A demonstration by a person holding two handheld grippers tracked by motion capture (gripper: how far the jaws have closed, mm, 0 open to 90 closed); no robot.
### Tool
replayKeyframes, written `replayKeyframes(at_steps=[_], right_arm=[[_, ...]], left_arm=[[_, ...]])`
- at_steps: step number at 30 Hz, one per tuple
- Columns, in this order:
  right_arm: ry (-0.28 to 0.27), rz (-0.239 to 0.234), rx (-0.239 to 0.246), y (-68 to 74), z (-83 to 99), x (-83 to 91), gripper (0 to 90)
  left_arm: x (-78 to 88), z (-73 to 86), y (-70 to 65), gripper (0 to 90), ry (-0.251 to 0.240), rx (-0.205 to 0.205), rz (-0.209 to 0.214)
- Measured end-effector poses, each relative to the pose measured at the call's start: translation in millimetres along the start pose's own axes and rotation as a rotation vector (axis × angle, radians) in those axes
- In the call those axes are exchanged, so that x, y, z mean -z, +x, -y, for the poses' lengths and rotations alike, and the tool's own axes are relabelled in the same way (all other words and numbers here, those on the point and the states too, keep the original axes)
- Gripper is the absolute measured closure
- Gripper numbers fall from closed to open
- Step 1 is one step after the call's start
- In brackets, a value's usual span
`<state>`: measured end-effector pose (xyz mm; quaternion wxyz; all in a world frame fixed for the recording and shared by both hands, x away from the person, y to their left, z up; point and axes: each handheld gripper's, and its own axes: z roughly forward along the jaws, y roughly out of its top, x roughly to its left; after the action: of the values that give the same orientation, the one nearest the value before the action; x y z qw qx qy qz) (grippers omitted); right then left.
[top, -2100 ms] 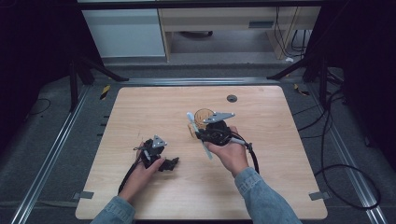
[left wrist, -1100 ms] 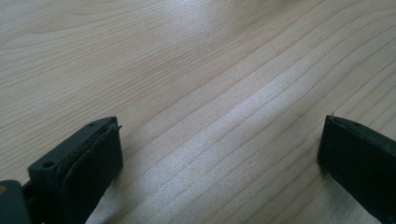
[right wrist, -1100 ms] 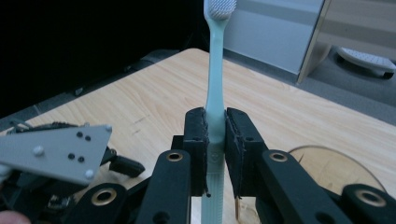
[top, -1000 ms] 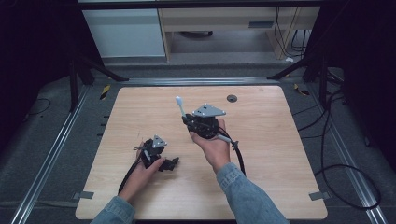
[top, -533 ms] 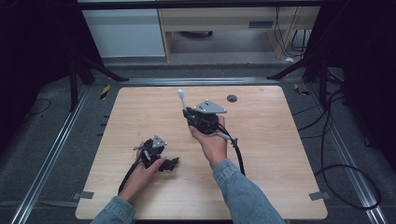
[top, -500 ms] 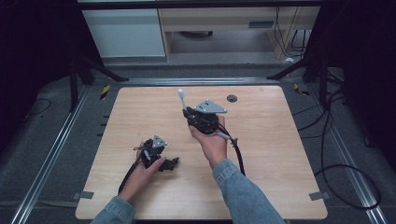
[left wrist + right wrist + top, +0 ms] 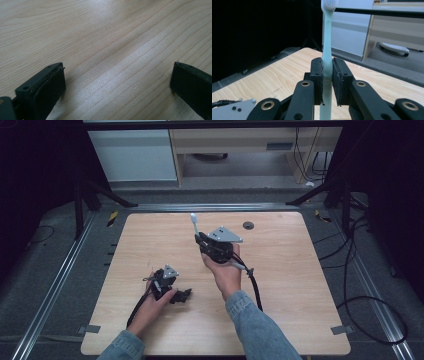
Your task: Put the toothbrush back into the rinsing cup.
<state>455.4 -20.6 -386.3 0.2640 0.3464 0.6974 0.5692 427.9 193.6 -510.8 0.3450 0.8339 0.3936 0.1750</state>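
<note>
High view: the right gripper (image 7: 200, 238) is held above the middle of the worktop (image 7: 300, 285), jaws clamped on the handle of a toothbrush (image 7: 194, 223) whose head points up and toward the far edge. The left gripper (image 7: 184, 295) rests low near the front-left of the worktop, with nothing near it. A small dark disc (image 7: 248, 225) lies toward the far edge, well apart from both.

Left gripper view: the jaws stand wide apart over bare wood, nothing between them.

Right gripper view: the jaws press on the pale green toothbrush (image 7: 326, 50) from both sides; its bristled head rises to the top of the frame, the handle runs down behind the jaws.

Progress, as a judgement: the pick-up is done and the toothbrush is clear of the worktop. Placement is left; no holder or target is visible.

Change: against the earliest frame, the round wooden object beside the right gripper is gone from sight, and that gripper now sits farther from the person with the toothbrush raised. The left gripper is unchanged.
</note>
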Motion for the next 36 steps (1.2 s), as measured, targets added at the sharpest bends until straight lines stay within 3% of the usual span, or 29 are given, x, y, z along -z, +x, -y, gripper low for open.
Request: replayKeyframes(at_steps=[8,36], right_arm=[[-0.052,0.028,0.002,-1.0,-3.9,3.1,79.2],[-0.117,0.034,-0.004,-1.0,-3.8,-2.3,79.2]], left_arm=[[0.0,0.0,0.0,0.0,0.000,0.000,0.000],[0.0,0.0,0.0,0.0,0.000,0.000,0.000]])
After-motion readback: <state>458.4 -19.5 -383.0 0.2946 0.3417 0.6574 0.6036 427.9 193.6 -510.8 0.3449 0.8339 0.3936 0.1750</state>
